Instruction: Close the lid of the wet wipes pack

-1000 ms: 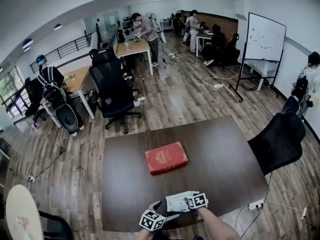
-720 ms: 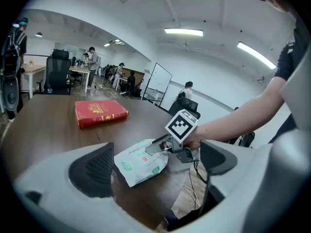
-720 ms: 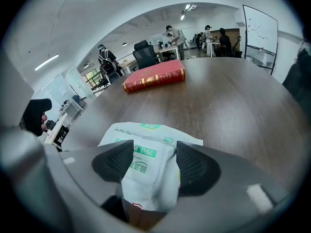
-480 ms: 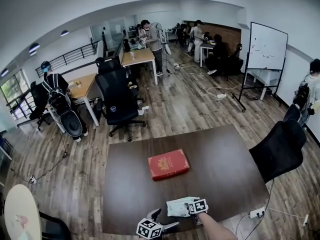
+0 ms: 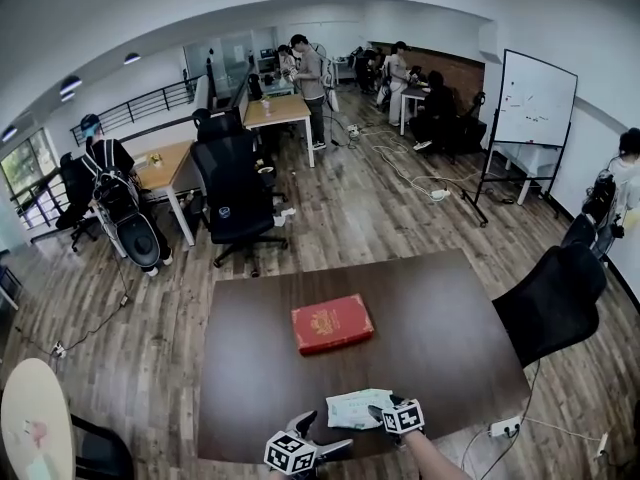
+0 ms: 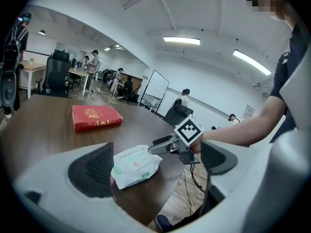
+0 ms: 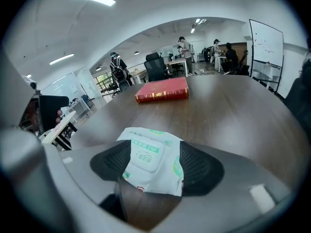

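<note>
The wet wipes pack (image 5: 353,407), white with green print, lies flat on the dark table (image 5: 440,318) close to its near edge. Its white lid (image 7: 146,159) looks flat against the pack. My right gripper (image 5: 376,411) hovers just right of and above the pack (image 6: 135,166). Its jaws are opening, and the pack (image 7: 151,161) shows between the pads without being pressed. In the left gripper view the right gripper (image 6: 151,147) hangs over the pack's right edge. My left gripper (image 5: 326,434) stands open at the near left, a little short of the pack, with nothing in it.
A red book (image 5: 332,323) lies mid-table beyond the pack. A black office chair (image 5: 550,303) stands at the table's right side, another (image 5: 235,193) beyond its far edge. People, desks and a whiteboard (image 5: 535,98) fill the room behind.
Both grippers have lifted and drawn back from the pack toward the near edge. The right jaws stand wider apart. The pack stays on the table.
</note>
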Motion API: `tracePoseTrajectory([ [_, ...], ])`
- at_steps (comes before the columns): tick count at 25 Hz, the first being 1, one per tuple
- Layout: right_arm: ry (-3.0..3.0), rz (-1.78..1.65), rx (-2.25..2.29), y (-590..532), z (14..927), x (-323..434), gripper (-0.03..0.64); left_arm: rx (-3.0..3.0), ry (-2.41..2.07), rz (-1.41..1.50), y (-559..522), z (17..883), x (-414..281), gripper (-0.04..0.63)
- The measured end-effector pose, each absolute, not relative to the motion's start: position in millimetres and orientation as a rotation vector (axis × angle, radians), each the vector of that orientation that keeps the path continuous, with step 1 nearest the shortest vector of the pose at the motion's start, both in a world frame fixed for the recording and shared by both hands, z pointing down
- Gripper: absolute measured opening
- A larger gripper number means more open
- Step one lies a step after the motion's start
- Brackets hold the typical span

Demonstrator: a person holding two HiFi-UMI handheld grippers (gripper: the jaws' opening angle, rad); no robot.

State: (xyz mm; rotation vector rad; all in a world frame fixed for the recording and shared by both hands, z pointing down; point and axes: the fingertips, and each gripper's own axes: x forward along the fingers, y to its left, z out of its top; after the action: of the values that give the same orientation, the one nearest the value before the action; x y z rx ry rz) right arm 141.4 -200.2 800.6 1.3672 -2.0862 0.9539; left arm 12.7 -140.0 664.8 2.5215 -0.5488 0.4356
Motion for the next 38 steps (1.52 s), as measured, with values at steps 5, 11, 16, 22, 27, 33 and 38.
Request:
tracePoseTrajectory([
  [5, -2.186, 0.946, 1.397, -177.9, 754.0, 142.3, 0.356, 2.529, -0.521, 0.454, -134.0, 666.4, 13.5, 0.546],
  [11, -2.267, 0.955, 1.518, -143.3, 696.9, 147.6, 0.368, 2.525, -0.501, 0.461, -126.6, 668.6, 15.0, 0.546],
  [16, -2.298, 0.858, 1.61, -114.6, 655.1, 158.8, 0.385, 2.534, -0.509, 0.443, -122.1, 659.4, 14.1, 0.546],
  [22, -2.339, 0.726, 1.669, -98.1, 608.0, 168.0, 0.393, 2.552, -0.52, 0.375, -121.0, 640.2, 6.3, 0.546],
  [27, -2.321, 0.637, 1.678, -97.3, 592.7, 178.4, 0.391, 2.597, -0.541, 0.371, -115.2, 623.6, -1.2, 0.546],
  [33, -2.337, 0.651, 1.685, -99.6, 589.5, 185.0, 0.39, 2.599, -0.55, 0.346, -118.0, 616.0, -1.0, 0.546],
  [38, -2.362, 0.693, 1.707, -96.7, 583.2, 188.1, 0.39, 2.613, -0.493, 0.352, -108.4, 602.5, 5.6, 0.546],
])
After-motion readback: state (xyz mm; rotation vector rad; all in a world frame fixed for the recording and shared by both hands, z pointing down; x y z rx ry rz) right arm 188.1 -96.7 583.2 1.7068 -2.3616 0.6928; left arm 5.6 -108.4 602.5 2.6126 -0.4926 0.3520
